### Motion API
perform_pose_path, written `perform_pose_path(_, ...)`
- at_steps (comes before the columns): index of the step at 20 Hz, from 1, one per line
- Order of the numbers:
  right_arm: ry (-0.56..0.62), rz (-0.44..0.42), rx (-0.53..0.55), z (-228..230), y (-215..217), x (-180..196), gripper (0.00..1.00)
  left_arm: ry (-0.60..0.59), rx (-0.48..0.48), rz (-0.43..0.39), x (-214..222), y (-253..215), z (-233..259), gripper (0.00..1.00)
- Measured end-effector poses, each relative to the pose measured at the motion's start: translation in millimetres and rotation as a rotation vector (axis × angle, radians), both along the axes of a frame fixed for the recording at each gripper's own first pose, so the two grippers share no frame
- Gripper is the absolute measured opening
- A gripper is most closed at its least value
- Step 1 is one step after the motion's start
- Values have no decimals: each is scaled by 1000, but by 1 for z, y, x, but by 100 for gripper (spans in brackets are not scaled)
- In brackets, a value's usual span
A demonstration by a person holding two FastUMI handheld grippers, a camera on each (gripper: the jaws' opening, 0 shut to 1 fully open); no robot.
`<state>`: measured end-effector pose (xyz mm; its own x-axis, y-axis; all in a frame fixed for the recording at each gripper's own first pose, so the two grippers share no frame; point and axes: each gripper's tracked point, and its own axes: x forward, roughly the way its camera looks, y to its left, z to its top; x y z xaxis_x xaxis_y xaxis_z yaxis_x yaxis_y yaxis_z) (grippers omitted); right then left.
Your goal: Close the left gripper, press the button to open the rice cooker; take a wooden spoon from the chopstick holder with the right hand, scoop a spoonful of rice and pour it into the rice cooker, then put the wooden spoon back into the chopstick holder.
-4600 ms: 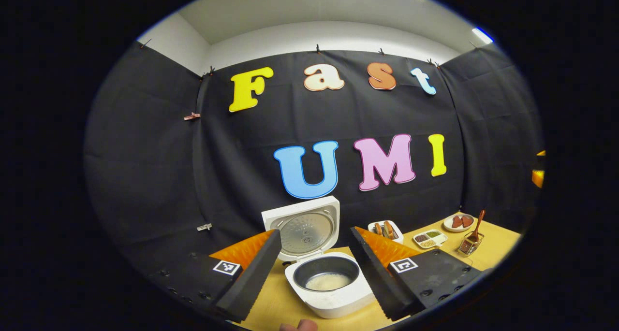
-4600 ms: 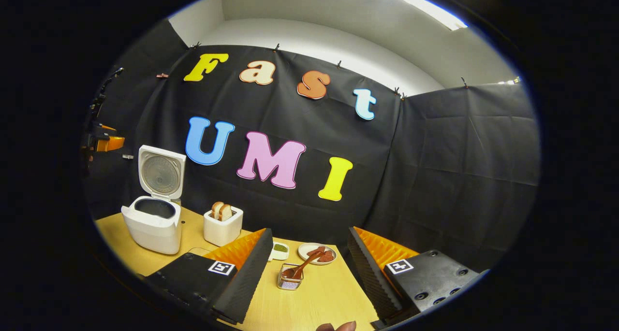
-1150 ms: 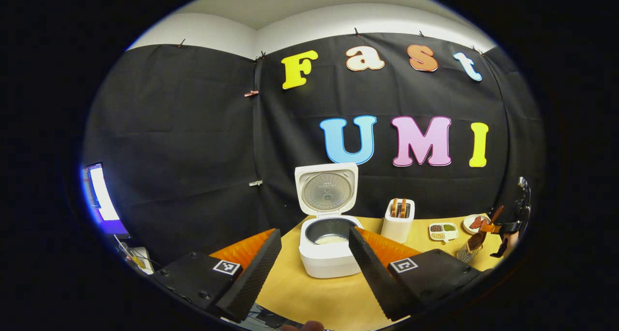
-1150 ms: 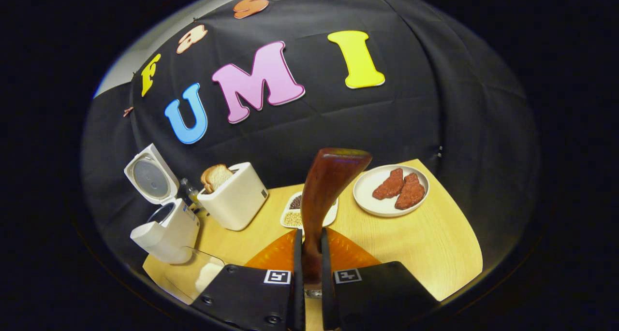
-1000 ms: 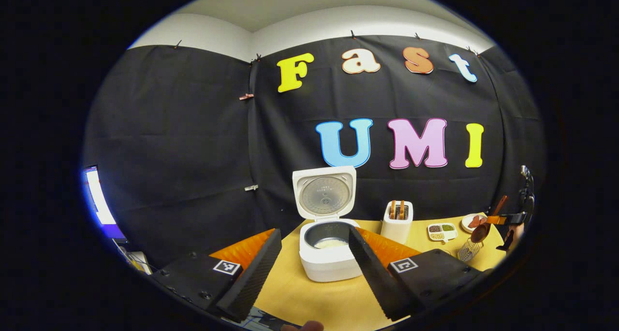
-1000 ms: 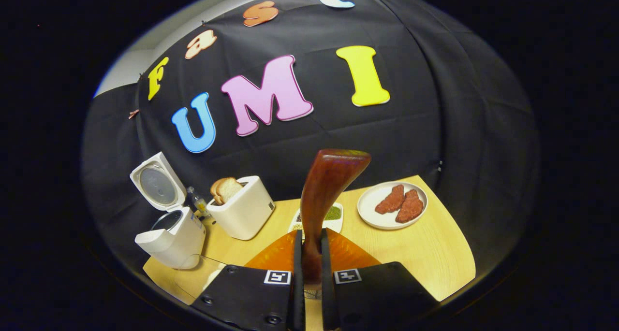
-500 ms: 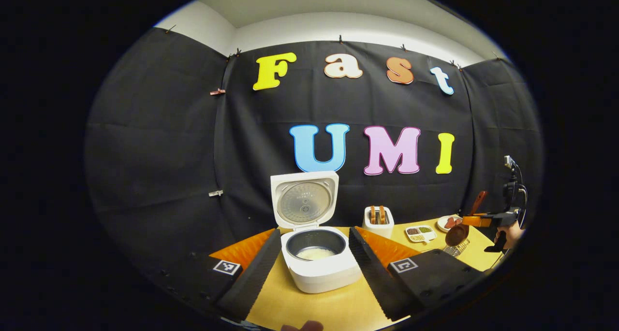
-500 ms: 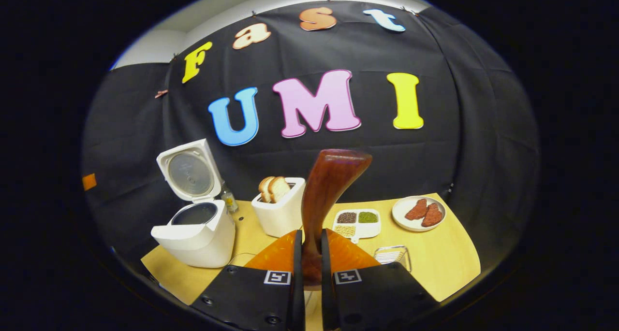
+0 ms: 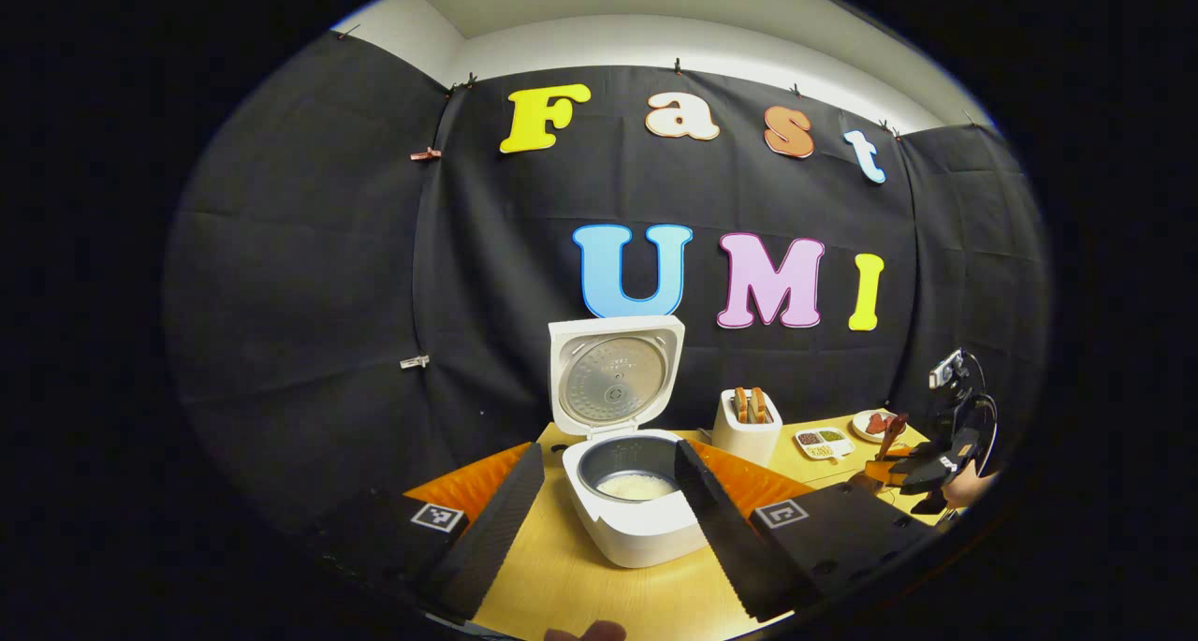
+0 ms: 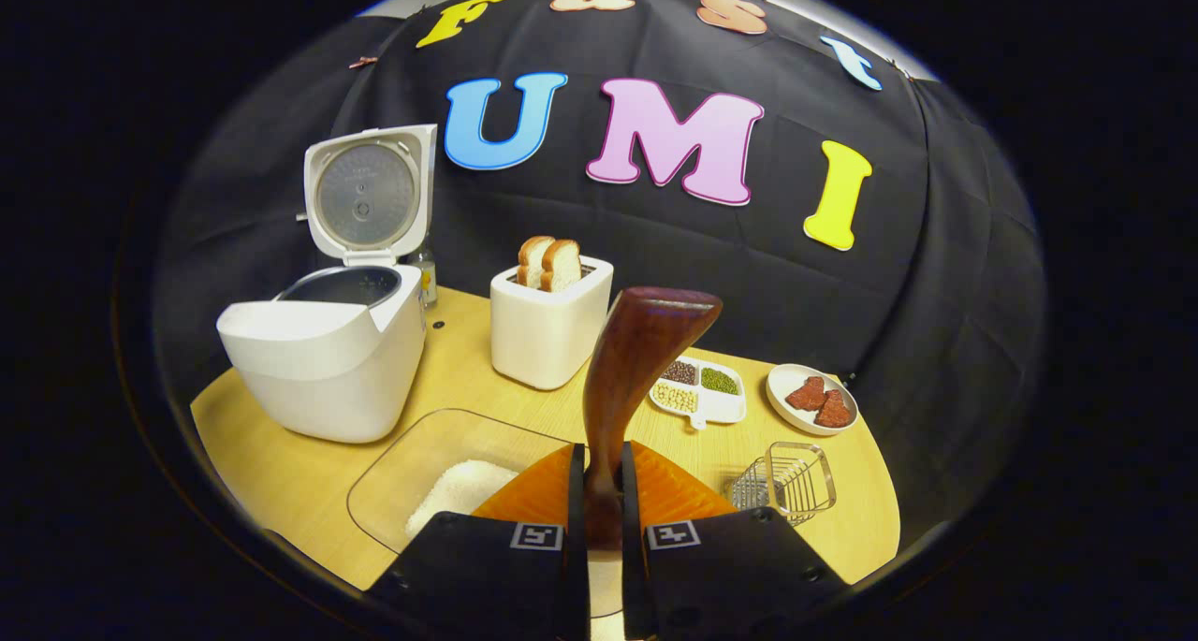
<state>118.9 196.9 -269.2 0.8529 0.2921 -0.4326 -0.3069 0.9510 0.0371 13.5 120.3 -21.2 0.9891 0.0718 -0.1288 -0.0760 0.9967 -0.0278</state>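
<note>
The white rice cooker stands with its lid raised, and some rice lies in its pot. My left gripper hangs open in front of it, holding nothing. My right gripper is shut on the dark wooden spoon. The spoon's handle rises ahead of the fingers and its bowl is hidden below them. Just under the right gripper sits a clear tray of rice. The wire chopstick holder stands to the right with nothing in it. The rice cooker is at the left.
A white toaster holding two bread slices stands mid-table. A divided dish of beans and a plate with meat pieces lie behind the holder. In the left gripper view, the right gripper and a hand are at the far right.
The right gripper lifted the spoon out of the wire holder and carried it left and down, over the clear rice tray. The left gripper stayed open before the cooker.
</note>
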Motion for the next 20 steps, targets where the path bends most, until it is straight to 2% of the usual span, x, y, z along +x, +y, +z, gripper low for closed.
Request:
perform_pose_path(4,26,-25,-39,-28,2,0,18,5,11,-5,4,4,-4,97)
perform_pose_path(7,14,-28,-50,-31,11,1,18,13,1,1,5,6,-6,97)
perform_pose_path(16,153,-97,225,-34,70,-17,18,29,22,45,-12,19,-10,97)
perform_pose_path(20,237,-143,400,-32,90,-20,18,39,20,66,-19,27,-15,97)
